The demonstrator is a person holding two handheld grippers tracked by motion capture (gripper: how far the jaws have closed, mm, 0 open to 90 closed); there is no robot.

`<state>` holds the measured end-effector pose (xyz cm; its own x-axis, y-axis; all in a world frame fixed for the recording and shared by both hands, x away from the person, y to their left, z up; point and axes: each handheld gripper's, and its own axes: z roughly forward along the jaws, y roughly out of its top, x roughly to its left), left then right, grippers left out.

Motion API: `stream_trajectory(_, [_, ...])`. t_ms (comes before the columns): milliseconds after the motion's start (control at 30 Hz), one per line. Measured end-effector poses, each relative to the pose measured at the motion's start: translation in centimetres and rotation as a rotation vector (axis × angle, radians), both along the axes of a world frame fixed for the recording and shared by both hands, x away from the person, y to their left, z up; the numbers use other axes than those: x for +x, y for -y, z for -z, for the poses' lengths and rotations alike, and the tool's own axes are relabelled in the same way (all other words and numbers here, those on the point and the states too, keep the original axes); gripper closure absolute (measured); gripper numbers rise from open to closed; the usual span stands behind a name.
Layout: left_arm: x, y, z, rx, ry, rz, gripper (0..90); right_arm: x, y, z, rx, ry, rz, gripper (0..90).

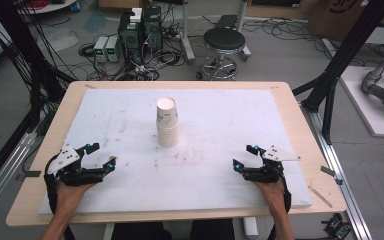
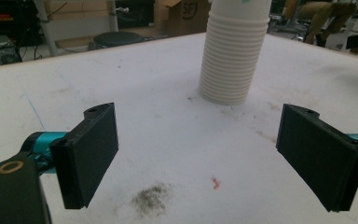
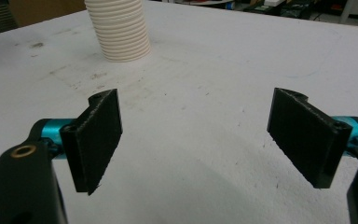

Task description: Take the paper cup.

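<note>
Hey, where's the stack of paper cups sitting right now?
In the high view, the stack of paper cups stands upright near the middle of the white board, towards its far side, apart from and between the left gripper and right gripper.

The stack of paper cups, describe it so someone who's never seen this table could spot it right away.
Start at the white board covering the wooden table. Near its middle, toward the far edge, stands the stack of paper cups, upright, apart from both tools. It is the one tall thing on the board, with a ribbed column of nested rims below its top cup.
</note>
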<state>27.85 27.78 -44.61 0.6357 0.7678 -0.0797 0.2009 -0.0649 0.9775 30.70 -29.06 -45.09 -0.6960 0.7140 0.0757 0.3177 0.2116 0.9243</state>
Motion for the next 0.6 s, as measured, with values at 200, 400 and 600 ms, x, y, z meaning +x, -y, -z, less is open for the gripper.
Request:
stream_trajectory(200, [0.9,0.1,-2.9,-0.027,0.025,0.079,10.2,0.0,0.0,0.0,-0.001,-0.004,0.000,18.0])
stream_trajectory(400, [2.0,0.3,-6.5,-0.005,0.068,0.133,7.4,0.0,0.1,0.0,0.003,-0.001,-0.004,18.0])
stream_trajectory(600, [3.0,0.9,-9.3,0.006,0.098,0.194,7.4,0.1,0.1,0.0,0.003,-0.001,-0.007,18.0])
